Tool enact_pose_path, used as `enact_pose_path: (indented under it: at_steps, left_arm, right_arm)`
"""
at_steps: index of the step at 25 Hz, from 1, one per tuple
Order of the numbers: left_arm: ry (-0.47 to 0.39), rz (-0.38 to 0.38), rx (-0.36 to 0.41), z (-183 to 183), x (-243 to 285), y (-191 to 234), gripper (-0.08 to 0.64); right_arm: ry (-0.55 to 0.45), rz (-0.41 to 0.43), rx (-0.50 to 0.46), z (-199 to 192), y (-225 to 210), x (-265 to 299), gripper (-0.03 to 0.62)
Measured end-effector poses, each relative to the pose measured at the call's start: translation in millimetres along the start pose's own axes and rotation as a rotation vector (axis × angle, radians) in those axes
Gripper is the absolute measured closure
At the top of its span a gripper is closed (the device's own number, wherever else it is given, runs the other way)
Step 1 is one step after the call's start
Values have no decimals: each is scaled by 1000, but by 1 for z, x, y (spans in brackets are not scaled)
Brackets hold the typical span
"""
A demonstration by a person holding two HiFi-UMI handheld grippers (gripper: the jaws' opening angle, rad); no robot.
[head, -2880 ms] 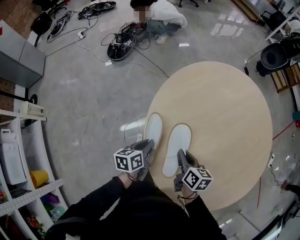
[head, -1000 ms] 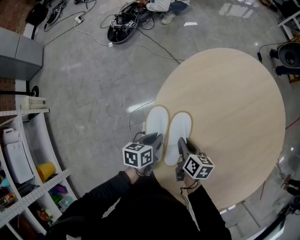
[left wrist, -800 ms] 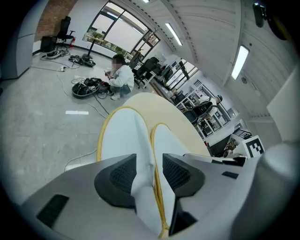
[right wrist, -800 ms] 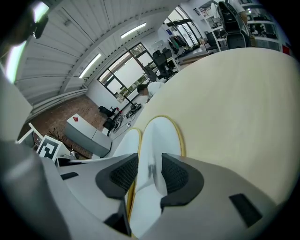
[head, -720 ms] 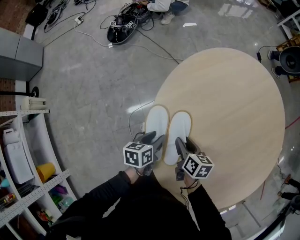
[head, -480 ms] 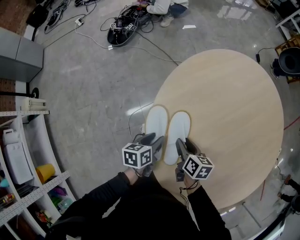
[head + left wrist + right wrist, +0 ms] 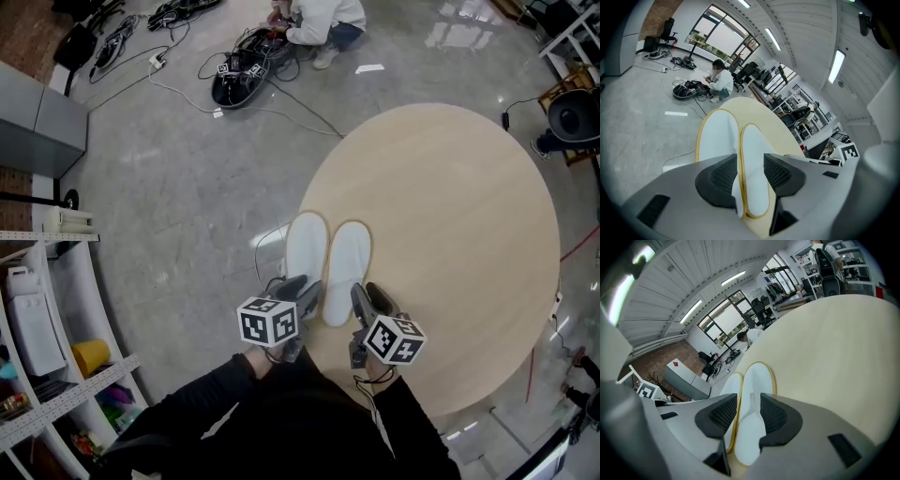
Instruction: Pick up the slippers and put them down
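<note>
Two white slippers with yellow rims lie side by side, soles up, at the left edge of the round wooden table (image 7: pixel 450 187): the left slipper (image 7: pixel 306 248) (image 7: pixel 717 133) (image 7: pixel 732 385) and the right slipper (image 7: pixel 346 267) (image 7: pixel 754 145) (image 7: pixel 757 380). My left gripper (image 7: pixel 298 296) (image 7: pixel 750 166) hovers just behind the left slipper's heel. Behind the right slipper's heel hangs my right gripper (image 7: pixel 367 302) (image 7: pixel 749 411). Both pairs of jaws have just been opening and now stand open; the heels show through the gaps below, untouched by the pads.
A person (image 7: pixel 319 19) crouches on the floor beyond the table among cables and a black device (image 7: pixel 239 80). White shelving (image 7: pixel 37 309) with a yellow cup stands at the left. A dark round stand (image 7: pixel 574 114) is at the far right.
Both grippers were shut on the slippers' heels; their jaws have opened, let go, and drawn back toward me and up. The slippers stay flat on the table.
</note>
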State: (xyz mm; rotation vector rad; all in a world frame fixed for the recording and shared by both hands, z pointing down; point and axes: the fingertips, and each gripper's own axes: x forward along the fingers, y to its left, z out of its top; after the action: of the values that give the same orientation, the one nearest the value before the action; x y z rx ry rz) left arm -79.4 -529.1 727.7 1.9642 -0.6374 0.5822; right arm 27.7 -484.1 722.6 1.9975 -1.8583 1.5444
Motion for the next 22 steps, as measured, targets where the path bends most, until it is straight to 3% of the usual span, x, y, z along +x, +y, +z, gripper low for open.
enact_pose_path:
  at_steps: [7, 9, 10, 16, 22]
  left_arm:
    - [9, -36, 37, -25, -8, -37, 374]
    - [17, -56, 42, -37, -7, -52, 376]
    - [21, -68, 45, -44, -7, -60, 376]
    - [75, -145, 105, -91, -14, -117, 376]
    - [164, -227, 176, -134, -26, -178, 376]
  right_arm:
    - [-57, 31, 17, -6, -4, -46, 440]
    - [-92, 55, 19, -7, -6, -64, 548]
    - [-107, 65, 21, -8, -8, -73, 556]
    - [-158, 114, 36, -24, -14, -133, 577]
    - [-200, 76, 37, -33, -30, -195, 577]
